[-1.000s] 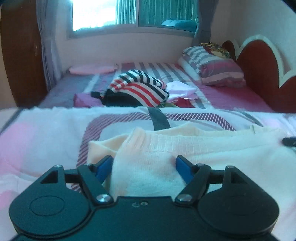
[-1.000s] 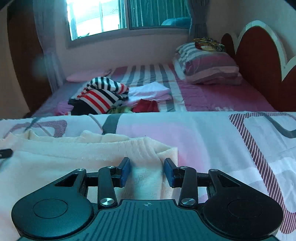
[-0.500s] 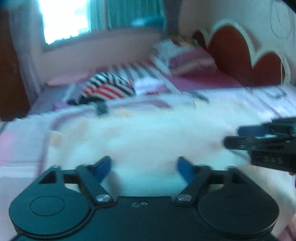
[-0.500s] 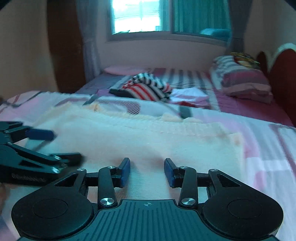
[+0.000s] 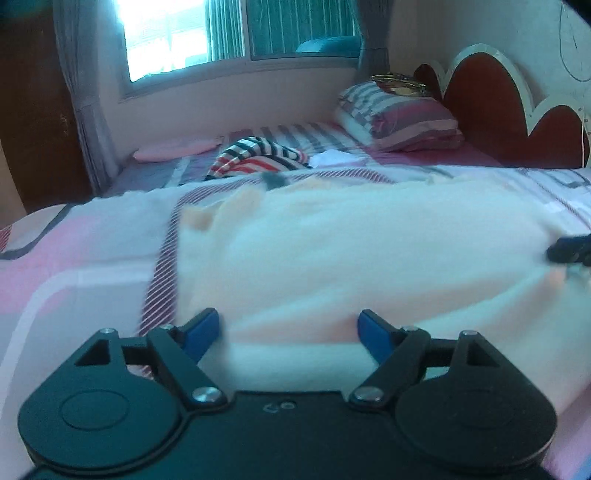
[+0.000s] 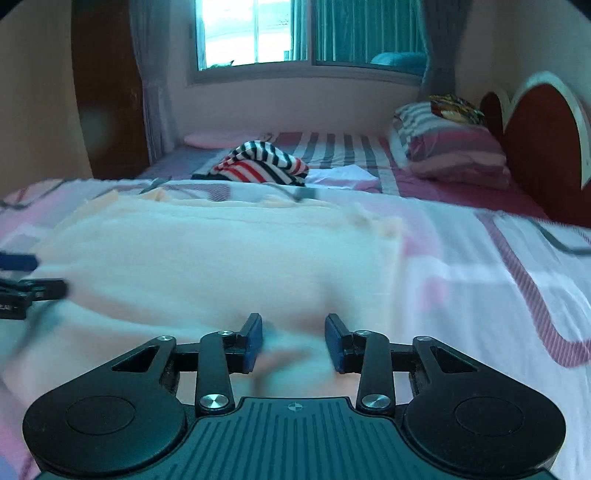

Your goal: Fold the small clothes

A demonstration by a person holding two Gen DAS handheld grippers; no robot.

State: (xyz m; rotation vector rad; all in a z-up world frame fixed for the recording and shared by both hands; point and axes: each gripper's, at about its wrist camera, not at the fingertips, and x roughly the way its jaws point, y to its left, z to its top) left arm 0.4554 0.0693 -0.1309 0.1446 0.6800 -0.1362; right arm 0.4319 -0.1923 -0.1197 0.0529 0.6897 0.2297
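Note:
A cream knitted garment lies spread flat on the pink patterned bedspread; it also shows in the right wrist view. My left gripper is open, its blue pads wide apart over the garment's near left edge. My right gripper is open with a narrower gap, over the garment's near right part. The right gripper's tip shows at the right edge of the left wrist view, and the left gripper shows at the left edge of the right wrist view. Neither holds cloth.
A striped red, white and black garment and a folded white one lie further back on the bed. Striped pillows rest against the red headboard. A window is behind.
Both grippers have pulled back toward the near edge and apart from each other. The garment now lies flatter and wider in both views. Both jaws stayed open.

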